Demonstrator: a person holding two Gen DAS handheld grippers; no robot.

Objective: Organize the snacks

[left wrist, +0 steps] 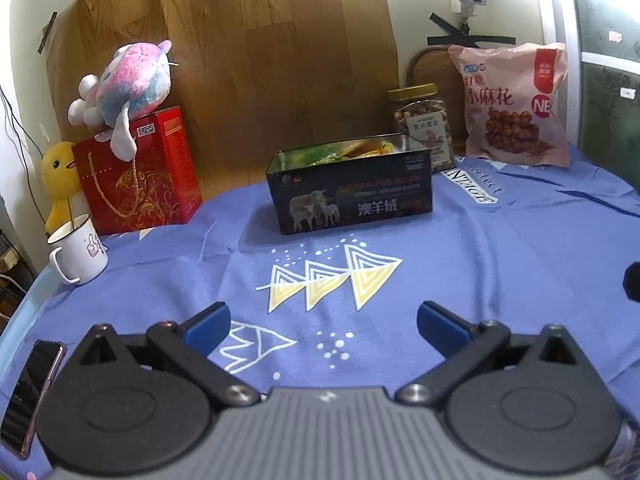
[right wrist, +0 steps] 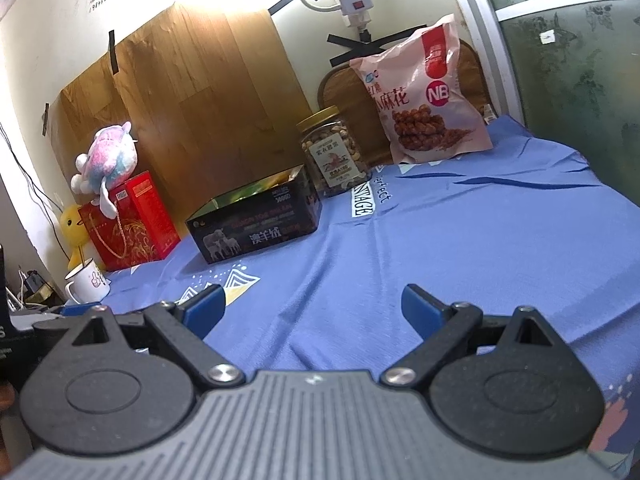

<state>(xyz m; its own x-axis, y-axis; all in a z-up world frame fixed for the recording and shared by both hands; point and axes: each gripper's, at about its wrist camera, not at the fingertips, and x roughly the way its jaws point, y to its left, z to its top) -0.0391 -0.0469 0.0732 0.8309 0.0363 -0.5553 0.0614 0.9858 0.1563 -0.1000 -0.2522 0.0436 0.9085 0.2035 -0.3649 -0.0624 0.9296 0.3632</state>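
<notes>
A black open-topped tin box (left wrist: 352,190) (right wrist: 256,220) printed with sheep stands at the table's far middle, with yellow and green packets showing inside. Behind it to the right stands a clear jar of nuts (left wrist: 424,124) (right wrist: 334,152) with a gold lid. A pink snack bag (left wrist: 516,104) (right wrist: 424,92) leans on the back wall further right. My left gripper (left wrist: 322,320) is open over the blue cloth, well short of the box, holding nothing. My right gripper (right wrist: 312,304) is open too, empty, and the box lies ahead to its left.
A blue patterned cloth (left wrist: 500,260) covers the table. At the left stand a red gift box (left wrist: 136,176) with a plush toy (left wrist: 124,88) on top, a yellow duck (left wrist: 58,176) and a white mug (left wrist: 78,250). A phone (left wrist: 30,392) lies at the near left edge.
</notes>
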